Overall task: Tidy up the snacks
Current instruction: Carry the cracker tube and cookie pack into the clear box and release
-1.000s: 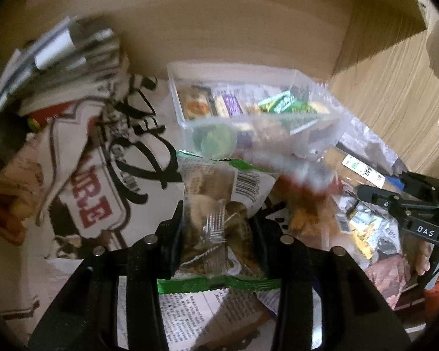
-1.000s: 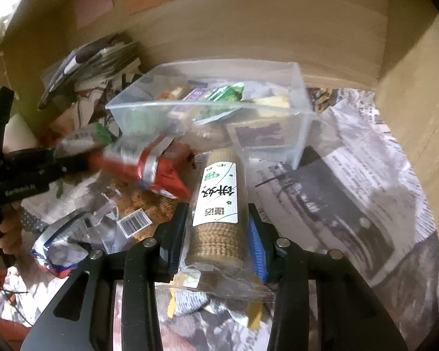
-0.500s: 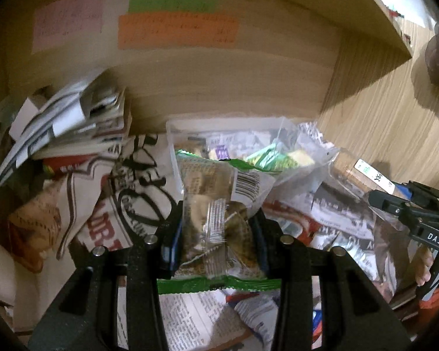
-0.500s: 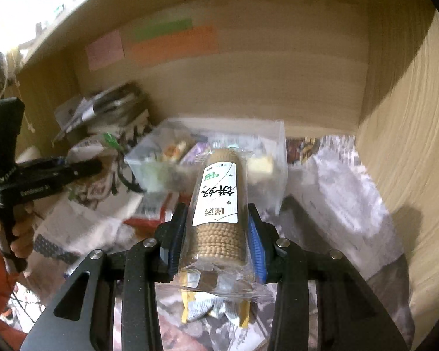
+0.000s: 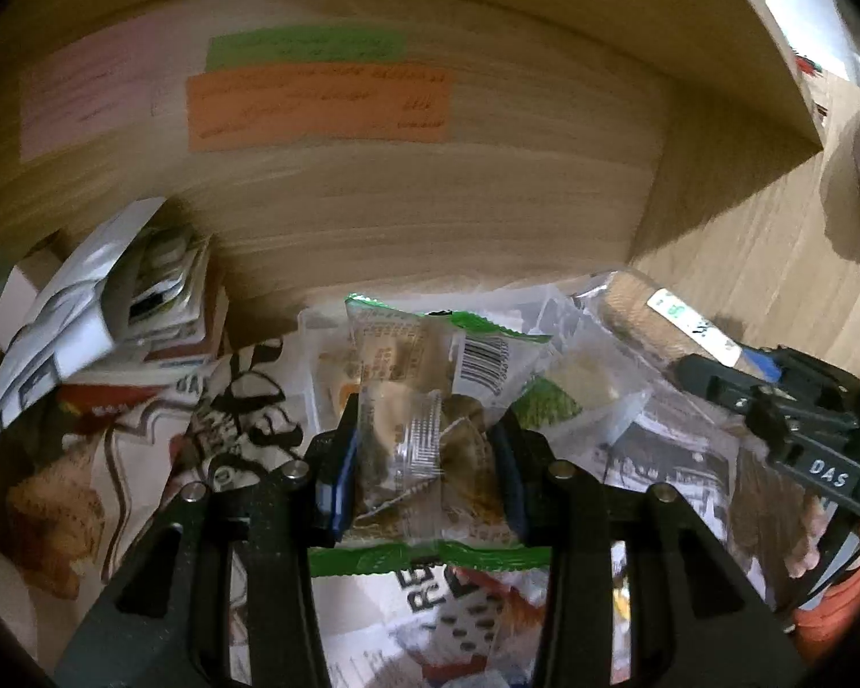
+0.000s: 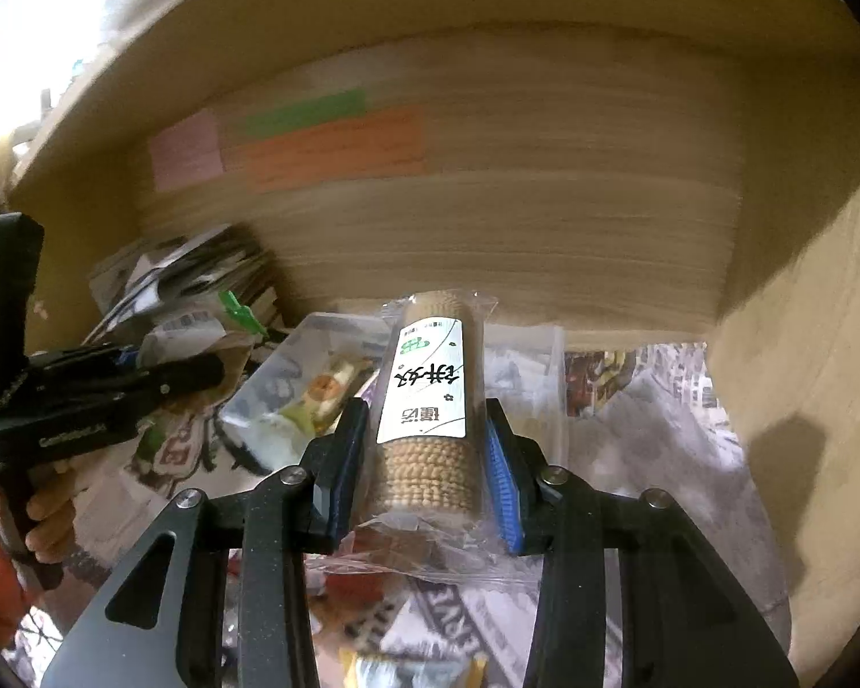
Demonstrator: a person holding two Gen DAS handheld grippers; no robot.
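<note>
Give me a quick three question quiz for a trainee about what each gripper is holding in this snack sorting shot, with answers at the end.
1. True or false: the left gripper is shut on a green-edged snack packet.
2. What does the right gripper hold? A) a roll of round crackers B) a can C) nothing
3. Which container sits behind both snacks?

Key: 1 true. 2 A. 3 the clear plastic box.
</note>
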